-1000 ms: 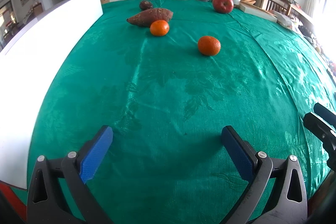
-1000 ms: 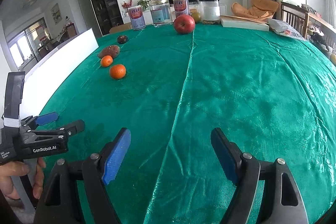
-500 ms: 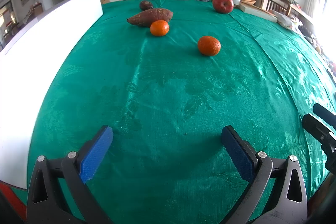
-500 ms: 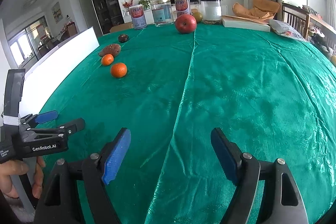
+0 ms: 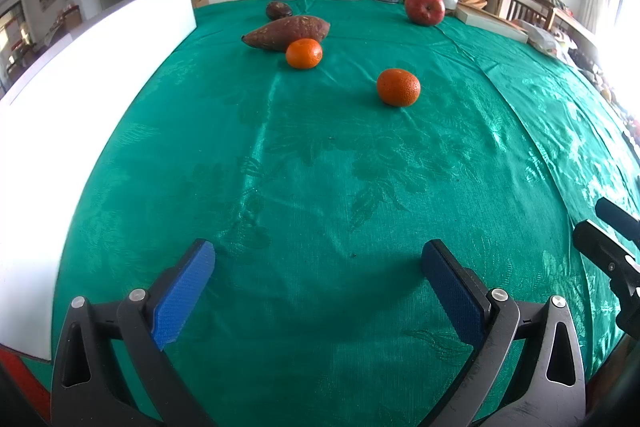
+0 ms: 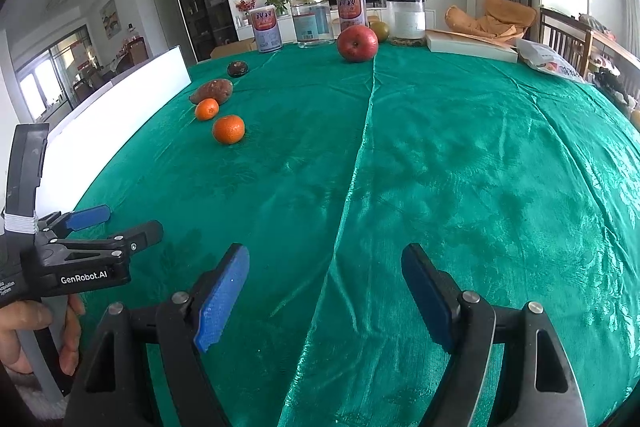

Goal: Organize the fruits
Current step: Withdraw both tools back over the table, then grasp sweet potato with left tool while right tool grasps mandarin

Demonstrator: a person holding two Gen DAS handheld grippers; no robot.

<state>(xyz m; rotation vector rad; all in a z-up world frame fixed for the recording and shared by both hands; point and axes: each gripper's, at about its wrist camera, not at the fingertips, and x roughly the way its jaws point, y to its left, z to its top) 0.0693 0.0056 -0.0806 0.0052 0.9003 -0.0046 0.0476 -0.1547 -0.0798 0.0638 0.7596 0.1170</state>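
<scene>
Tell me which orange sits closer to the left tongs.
The lone orange, out on open cloth. The other orange lies farther back, right beside the sweet potato.

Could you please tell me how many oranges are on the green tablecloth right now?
2. One orange lies just in front of the sweet potato; the other orange sits nearer the camera and to the right, by itself. No others show.

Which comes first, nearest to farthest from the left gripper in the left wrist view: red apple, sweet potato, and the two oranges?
From the left gripper, which is open:
1. Nearer orange, ahead and slightly right.
2. Farther orange, ahead near centre, just in front of the sweet potato.
3. Sweet potato, behind that orange, slightly left.
4. Red apple, far right, near the cans.
</scene>
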